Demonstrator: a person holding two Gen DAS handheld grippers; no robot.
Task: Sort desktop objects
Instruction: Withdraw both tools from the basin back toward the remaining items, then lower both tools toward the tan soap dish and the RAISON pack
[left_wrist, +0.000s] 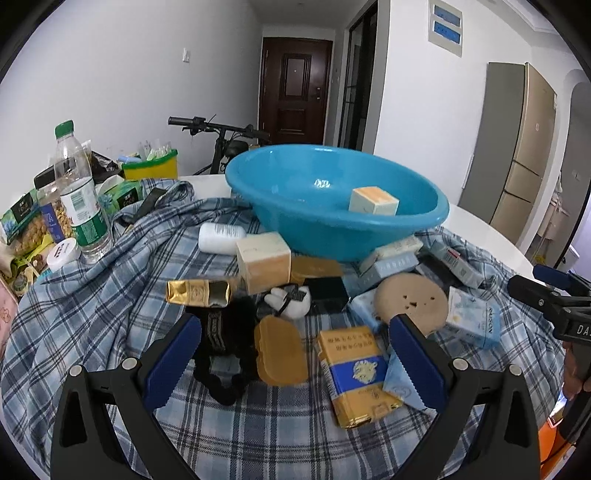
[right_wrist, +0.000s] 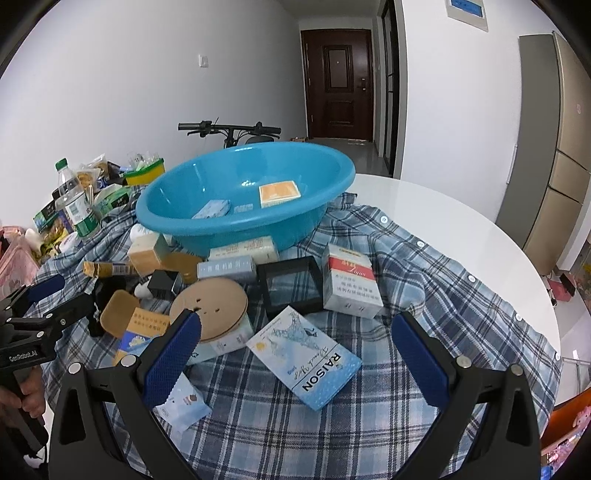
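A blue basin (left_wrist: 314, 240) (right_wrist: 236, 240) stands on a plaid shirt and holds an orange-and-white box (left_wrist: 373, 200) (right_wrist: 279, 194) and a pale blue box (right_wrist: 212, 208). In front of it lies a heap of small boxes. My left gripper (left_wrist: 295, 354) hangs open over a gold oval tin (left_wrist: 280, 350), a black fuzzy item (left_wrist: 221, 343) and a yellow-and-blue pack (left_wrist: 354, 373). My right gripper (right_wrist: 297, 350) is open above a light blue RAISON box (right_wrist: 303, 354). Beyond that box sit a red-and-white pack (right_wrist: 349, 280), a black frame box (right_wrist: 291, 284) and a round cardboard disc (right_wrist: 208, 308).
The plaid shirt (left_wrist: 92, 295) covers a round white table (right_wrist: 461, 240). A water bottle (left_wrist: 79, 192), snack packets and a yellow-green tub (left_wrist: 149, 168) crowd the far left. A bicycle (left_wrist: 221, 136) stands behind the table. A person's hand holds each gripper handle.
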